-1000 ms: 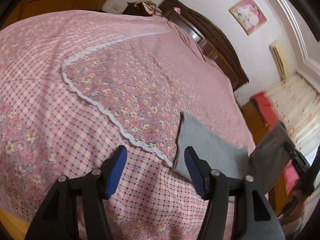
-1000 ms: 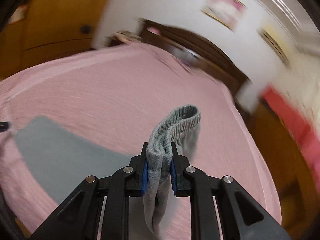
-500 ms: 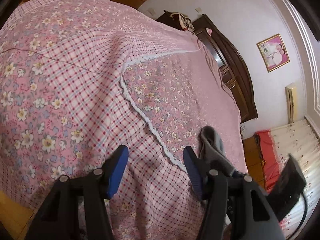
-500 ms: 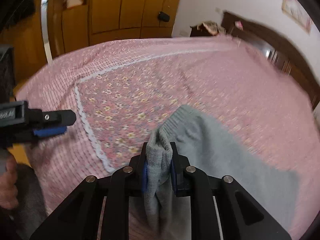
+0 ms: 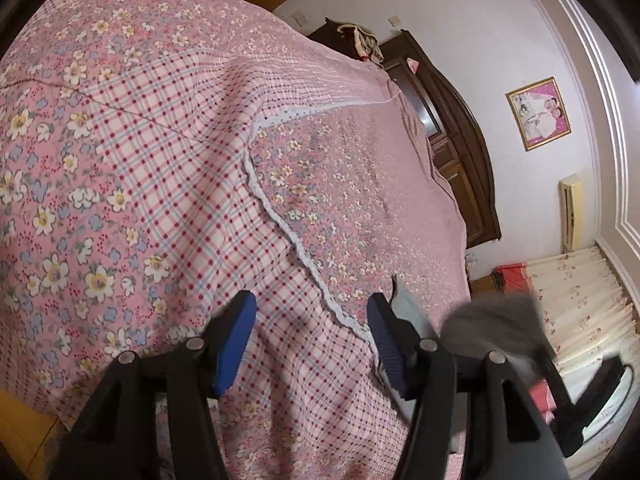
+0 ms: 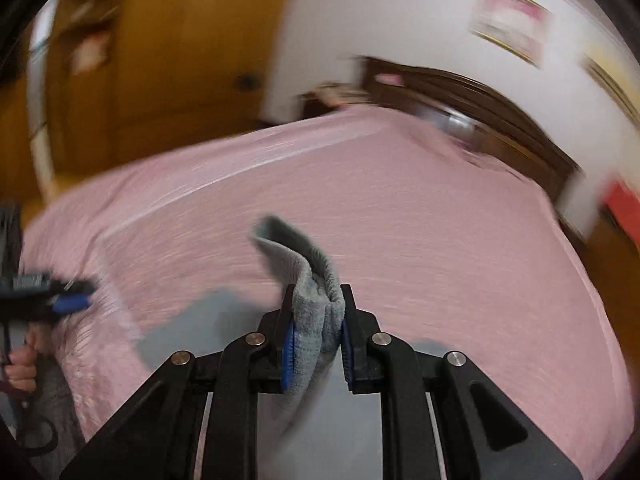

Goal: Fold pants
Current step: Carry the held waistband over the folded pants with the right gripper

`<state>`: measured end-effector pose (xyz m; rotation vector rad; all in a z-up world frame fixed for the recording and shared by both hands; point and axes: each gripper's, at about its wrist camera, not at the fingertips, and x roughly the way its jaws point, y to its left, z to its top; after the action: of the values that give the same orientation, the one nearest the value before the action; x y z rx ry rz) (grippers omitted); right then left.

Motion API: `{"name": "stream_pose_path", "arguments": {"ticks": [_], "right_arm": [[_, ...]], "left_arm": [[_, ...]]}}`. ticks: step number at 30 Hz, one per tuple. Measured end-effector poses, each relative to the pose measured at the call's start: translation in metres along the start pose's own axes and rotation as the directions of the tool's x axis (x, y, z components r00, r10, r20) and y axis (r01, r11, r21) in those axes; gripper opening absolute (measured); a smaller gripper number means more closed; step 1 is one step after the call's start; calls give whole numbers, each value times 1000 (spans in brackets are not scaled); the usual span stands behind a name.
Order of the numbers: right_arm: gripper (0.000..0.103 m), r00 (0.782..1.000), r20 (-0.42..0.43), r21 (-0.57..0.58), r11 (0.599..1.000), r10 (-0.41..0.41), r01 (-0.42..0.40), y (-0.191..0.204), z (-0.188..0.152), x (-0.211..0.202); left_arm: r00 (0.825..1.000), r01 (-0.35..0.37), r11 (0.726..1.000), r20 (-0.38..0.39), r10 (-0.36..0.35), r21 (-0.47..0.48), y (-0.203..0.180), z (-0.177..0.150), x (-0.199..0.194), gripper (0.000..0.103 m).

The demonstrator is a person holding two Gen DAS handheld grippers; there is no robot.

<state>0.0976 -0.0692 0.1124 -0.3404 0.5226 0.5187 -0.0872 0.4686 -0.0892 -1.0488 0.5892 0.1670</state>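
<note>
The bedspread point(image 5: 168, 168) is pink, floral and red-checked, with white lace trim point(image 5: 296, 248). Grey pants point(image 6: 316, 304) sit between blue pads point(image 6: 287, 356).

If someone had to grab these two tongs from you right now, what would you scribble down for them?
Right tongs: shut on the waistband of the grey pants, held up above the bed. The view is blurred.
Left tongs: open, holding nothing, low over the checked part of the bedspread near the bed's edge.
Pants: the rest of the cloth hangs below the right tongs and lies partly on the bed, close to the left tongs' right side.
Done: waistband picked up. No finished fold shows.
Left: lay the pants flat, fold them, probably with the left tongs taking another part of the cloth.
</note>
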Motion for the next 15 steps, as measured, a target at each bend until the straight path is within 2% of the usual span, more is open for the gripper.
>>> {"name": "stream_pose_path", "arguments": {"ticks": [2,5,8,10,13,15], "right_arm": [[19,994,-31,119,987,-104,107,-90,-10,-17],[19,970,-91,234,942,-227,242,-186,-45,-31],[19,942,-159,333,883,-294,332,-255,-102,-41],[19,919,-221,375,842,-326,389,-288,-143,-44],[19,913,-326,467,798,-245,380,-331,-207,-35],[20,925,-340,534,774,-172,340,-345,-236,-28]], "left_arm": [[999,-45,999,24,44,17,-8,-3,2,61],[989,-141,981,72,133,131,-36,-13,5,61],[971,-229,932,129,200,280,-67,-30,9,61],[963,-260,901,155,219,347,-81,-40,14,61],[959,-281,854,162,232,438,-100,-52,26,61],[961,-277,830,148,235,485,-107,-60,34,61]]}}
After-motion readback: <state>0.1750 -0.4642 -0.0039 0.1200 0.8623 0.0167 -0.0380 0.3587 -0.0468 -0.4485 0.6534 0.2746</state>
